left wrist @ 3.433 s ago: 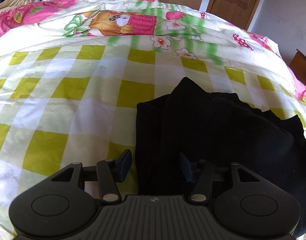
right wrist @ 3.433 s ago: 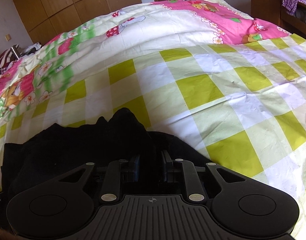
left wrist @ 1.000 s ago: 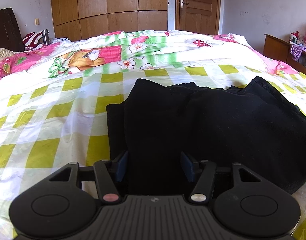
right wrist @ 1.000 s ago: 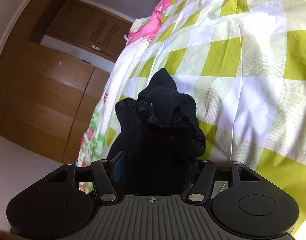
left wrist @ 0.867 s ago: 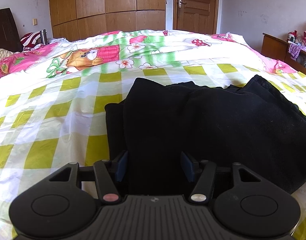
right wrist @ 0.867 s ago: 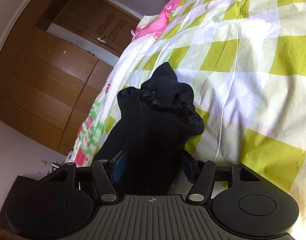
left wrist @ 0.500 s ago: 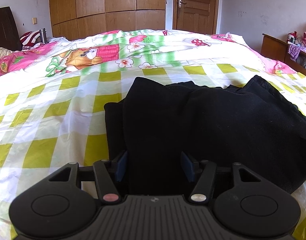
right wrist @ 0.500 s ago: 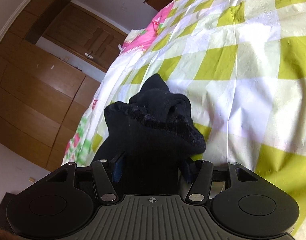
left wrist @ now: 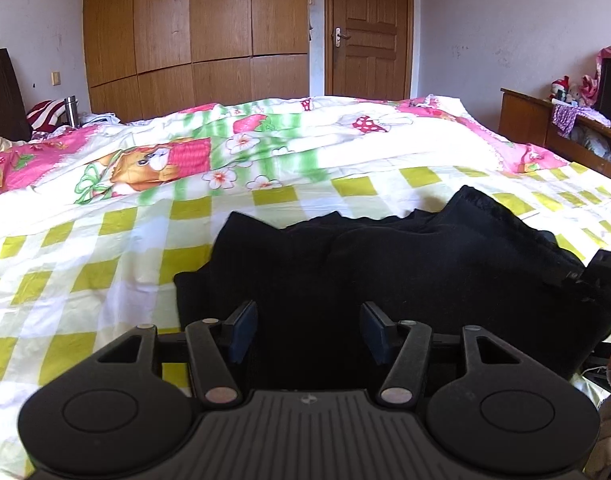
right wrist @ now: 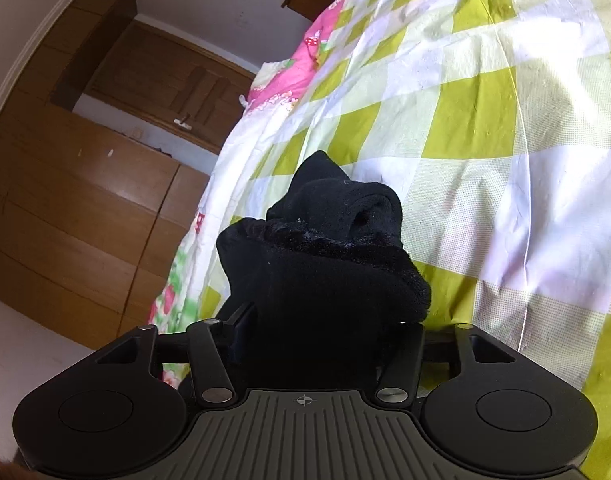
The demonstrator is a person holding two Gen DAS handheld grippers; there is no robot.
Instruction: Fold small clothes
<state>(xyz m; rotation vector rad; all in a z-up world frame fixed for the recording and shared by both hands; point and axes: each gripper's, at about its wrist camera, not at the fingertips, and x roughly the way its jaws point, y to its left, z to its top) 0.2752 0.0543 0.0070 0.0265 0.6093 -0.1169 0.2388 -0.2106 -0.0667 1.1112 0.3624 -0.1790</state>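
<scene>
From your left wrist camera, your left hand-held gripper (left wrist: 309, 330) stands with its fingers spread wide, and the black garment (left wrist: 385, 276) fills the gap between them without either pad visibly pressing it. The garment lies in soft folds on the bed (left wrist: 105, 248), over the yellow-green checked part of the sheet, with the pink cartoon-print quilt (left wrist: 177, 160) bunched up farther back. At the right edge of this view, part of the other gripper shows at the garment's raised corner. Wooden wardrobes (left wrist: 193, 28) and a door (left wrist: 369, 28) stand behind the bed.

From your right wrist camera, which is rolled steeply, your right hand-held gripper (right wrist: 317, 332) also has its fingers set wide, with a thick bunch of the black garment (right wrist: 325, 256) packed between them and rising in front of the lens. Whether the pads actually pinch it, you cannot tell, as the cloth hides the right fingertip. The checked sheet (right wrist: 485, 140) lies beyond.
</scene>
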